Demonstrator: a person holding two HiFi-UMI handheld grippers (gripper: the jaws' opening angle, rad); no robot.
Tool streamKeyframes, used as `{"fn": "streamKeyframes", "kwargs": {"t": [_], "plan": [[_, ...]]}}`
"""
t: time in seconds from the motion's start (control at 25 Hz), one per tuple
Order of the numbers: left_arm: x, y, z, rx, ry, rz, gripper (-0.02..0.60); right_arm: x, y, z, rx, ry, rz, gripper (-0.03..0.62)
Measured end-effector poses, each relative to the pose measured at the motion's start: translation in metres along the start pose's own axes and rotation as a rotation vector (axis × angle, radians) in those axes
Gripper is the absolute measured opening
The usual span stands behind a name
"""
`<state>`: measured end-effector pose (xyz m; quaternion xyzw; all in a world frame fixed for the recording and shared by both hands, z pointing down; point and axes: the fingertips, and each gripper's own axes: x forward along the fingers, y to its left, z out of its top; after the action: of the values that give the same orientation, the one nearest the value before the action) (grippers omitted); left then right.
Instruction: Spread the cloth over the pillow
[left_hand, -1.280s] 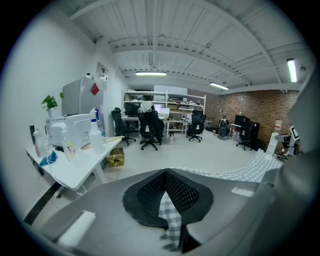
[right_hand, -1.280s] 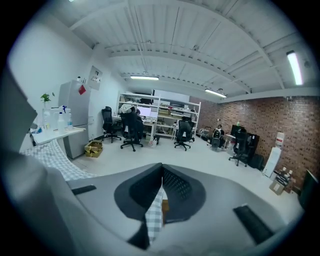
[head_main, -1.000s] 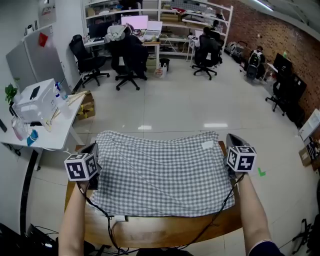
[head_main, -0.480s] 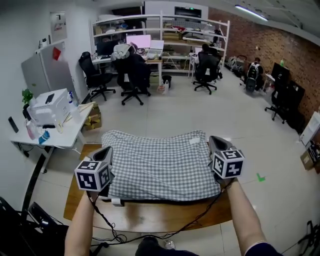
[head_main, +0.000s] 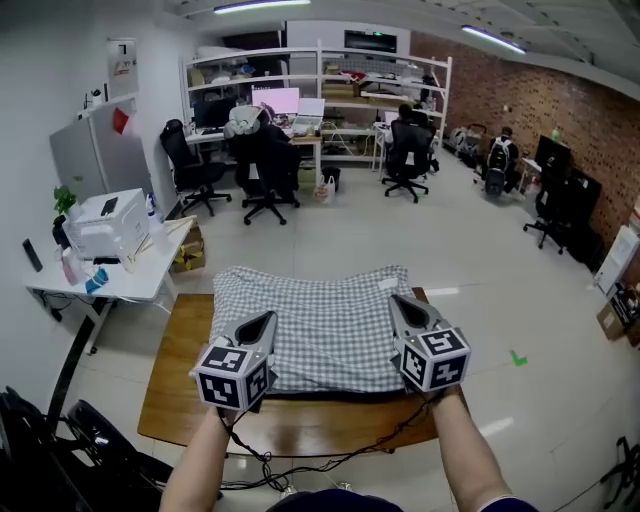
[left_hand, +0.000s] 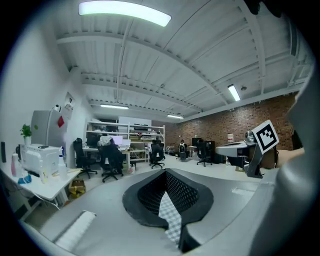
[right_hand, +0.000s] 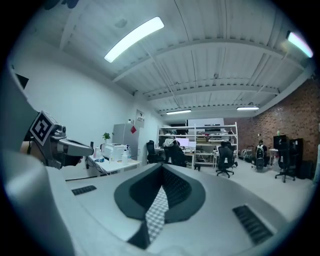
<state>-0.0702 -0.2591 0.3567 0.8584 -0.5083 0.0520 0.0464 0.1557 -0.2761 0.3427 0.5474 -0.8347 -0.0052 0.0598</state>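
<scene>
A grey-and-white checked cloth (head_main: 320, 325) lies humped over the pillow on the wooden table (head_main: 175, 385). The pillow itself is covered; only a dark edge (head_main: 330, 395) shows under the cloth's near side. My left gripper (head_main: 263, 322) is over the near left part of the cloth, and my right gripper (head_main: 396, 303) is over the near right part. Both are shut on cloth. A checked strip (left_hand: 170, 217) is pinched in the left gripper (left_hand: 167, 172), and another strip (right_hand: 156, 215) in the right gripper (right_hand: 162, 169).
A white desk (head_main: 150, 275) with a printer (head_main: 105, 222) stands left of the table. Office chairs (head_main: 265, 170) and shelves (head_main: 320, 90) are at the back, a brick wall on the right. Cables (head_main: 330, 462) hang off the table's near edge.
Both grippers have come inward from the cloth's left and right edges to its near side, closer together. The head view has drawn back, so the cloth looks smaller and farther.
</scene>
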Motion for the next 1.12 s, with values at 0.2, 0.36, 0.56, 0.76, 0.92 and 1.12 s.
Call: {"fn": "streamKeyframes", "kwargs": {"t": [0.2, 0.36, 0.56, 0.76, 0.92, 1.12], "plan": [[0.003, -0.025, -0.023, -0.05, 0.014, -0.067, 0.009, -0.001, 0.047, -0.015, 0.016, 0.01, 0.066, 0.005], [0.007, -0.042, -0.034, -0.071, 0.023, -0.114, 0.009, -0.003, 0.073, -0.024, 0.028, 0.019, 0.119, 0.005], [0.012, -0.051, -0.041, -0.059, 0.027, -0.135, 0.009, -0.002, 0.091, -0.034, 0.047, 0.029, 0.166, 0.005], [0.018, -0.054, -0.038, -0.046, 0.024, -0.152, 0.009, 0.003, 0.097, -0.034, 0.061, 0.029, 0.18, 0.005], [0.022, -0.053, -0.037, -0.037, 0.023, -0.157, 0.009, 0.007, 0.098, -0.031, 0.066, 0.027, 0.18, 0.005], [0.026, -0.053, -0.036, -0.026, 0.026, -0.158, 0.009, 0.012, 0.098, -0.029, 0.073, 0.031, 0.191, 0.006]]}}
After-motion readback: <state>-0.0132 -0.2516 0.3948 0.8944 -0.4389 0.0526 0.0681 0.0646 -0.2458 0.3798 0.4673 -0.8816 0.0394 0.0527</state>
